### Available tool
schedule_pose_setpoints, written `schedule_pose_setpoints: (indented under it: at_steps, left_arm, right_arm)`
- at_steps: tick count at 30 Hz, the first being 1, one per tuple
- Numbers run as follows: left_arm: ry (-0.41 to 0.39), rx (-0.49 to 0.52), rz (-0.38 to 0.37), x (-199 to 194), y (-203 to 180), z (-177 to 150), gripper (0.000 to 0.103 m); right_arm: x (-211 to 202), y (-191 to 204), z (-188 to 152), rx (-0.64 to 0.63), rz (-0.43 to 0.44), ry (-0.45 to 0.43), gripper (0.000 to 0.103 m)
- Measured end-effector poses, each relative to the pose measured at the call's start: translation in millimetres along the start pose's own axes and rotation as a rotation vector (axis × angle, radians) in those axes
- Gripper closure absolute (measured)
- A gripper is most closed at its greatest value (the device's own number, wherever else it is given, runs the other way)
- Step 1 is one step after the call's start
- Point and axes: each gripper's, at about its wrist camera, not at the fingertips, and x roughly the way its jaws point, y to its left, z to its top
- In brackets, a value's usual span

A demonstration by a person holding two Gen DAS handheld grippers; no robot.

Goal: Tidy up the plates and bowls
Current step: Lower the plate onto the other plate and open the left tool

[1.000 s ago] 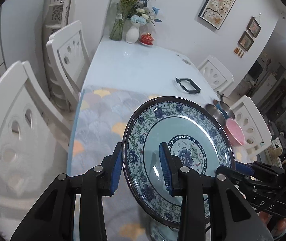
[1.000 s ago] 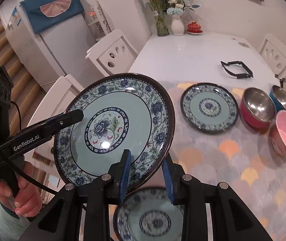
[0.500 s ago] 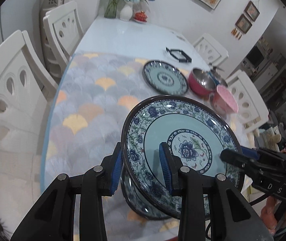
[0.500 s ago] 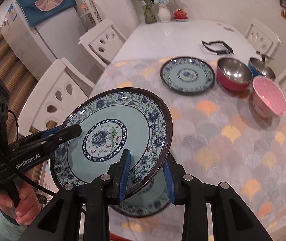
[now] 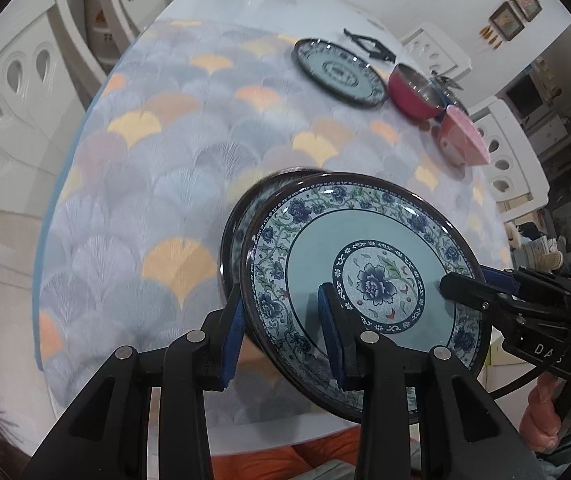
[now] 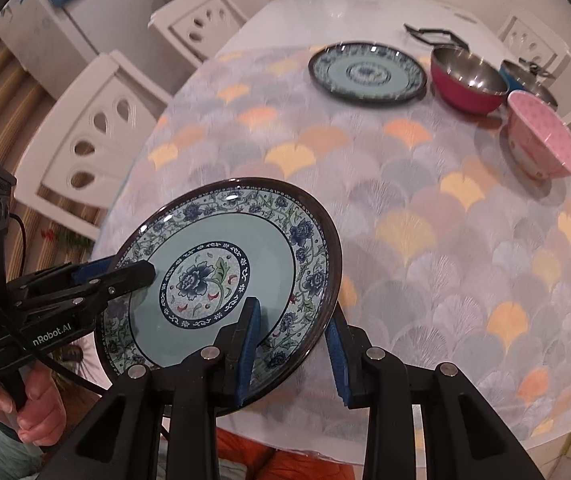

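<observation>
Grippers first: the left gripper (image 5: 283, 334) and the right gripper (image 6: 293, 346) each clamp opposite rim edges of one floral plate (image 6: 221, 280), holding it tilted over the near edge of the worktop (image 6: 425, 220). Directly under it in the left wrist view, a second plate's (image 5: 237, 216) rim shows. Farther off lie another floral plate (image 6: 367, 72), a red bowl (image 6: 467, 80), a blue bowl (image 6: 525, 78) and a pink bowl (image 6: 543, 140).

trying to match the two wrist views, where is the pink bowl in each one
Left wrist view: the pink bowl is upper right, on the tablecloth's far edge, just below the red bowl.
Right wrist view: the pink bowl is at the right edge, below and right of the red bowl.
Shared landmark: the far floral plate beside the red bowl.
</observation>
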Motion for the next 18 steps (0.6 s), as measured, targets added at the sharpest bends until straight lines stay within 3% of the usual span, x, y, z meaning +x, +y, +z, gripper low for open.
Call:
schedule_pose_setpoints:
  at_steps: [10,18]
  left_arm:
    - [0.036,-0.018,0.018,19.8,4.4,-11.2,0.072]
    - [0.034,-0.022,0.025,23.6,5.8,-8.3,0.072]
  right_arm:
    - [26.4,-1.4,-6.6,-0.029,-0.020,0.080,0.071]
    - [46.4,-15.4,-7.5,0.056,0.030,0.143,0.071]
